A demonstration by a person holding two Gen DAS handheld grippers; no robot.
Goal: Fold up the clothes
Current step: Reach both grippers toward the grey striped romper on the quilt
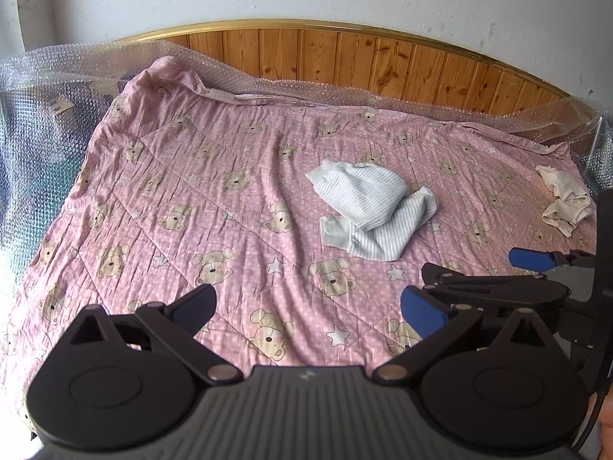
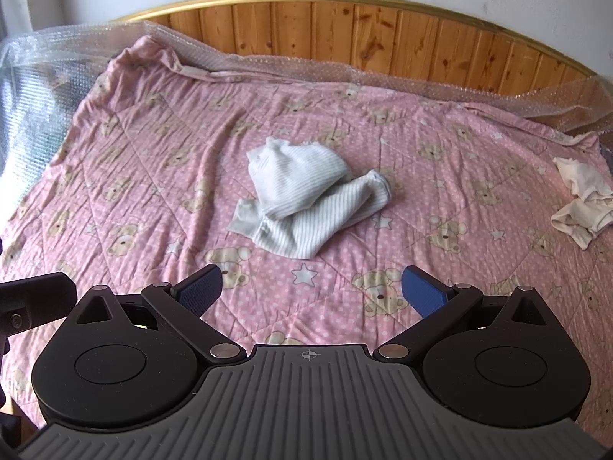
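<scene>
A crumpled pale striped garment [image 1: 373,209] lies on the pink bear-print quilt [image 1: 230,176] near the middle of the bed; it also shows in the right wrist view [image 2: 306,203]. A small crumpled cream garment [image 1: 567,199] lies at the quilt's right edge, also in the right wrist view [image 2: 582,203]. My left gripper [image 1: 308,306] is open and empty, hovering over the near part of the quilt. My right gripper [image 2: 310,289] is open and empty, short of the striped garment. The right gripper also shows at the right of the left wrist view [image 1: 536,260].
A wooden headboard [image 1: 364,57] with a brass rim stands behind the bed against a white wall. Bubble wrap [image 1: 46,115] covers the mattress edges at the left and back. The quilt [image 2: 153,153] is wrinkled.
</scene>
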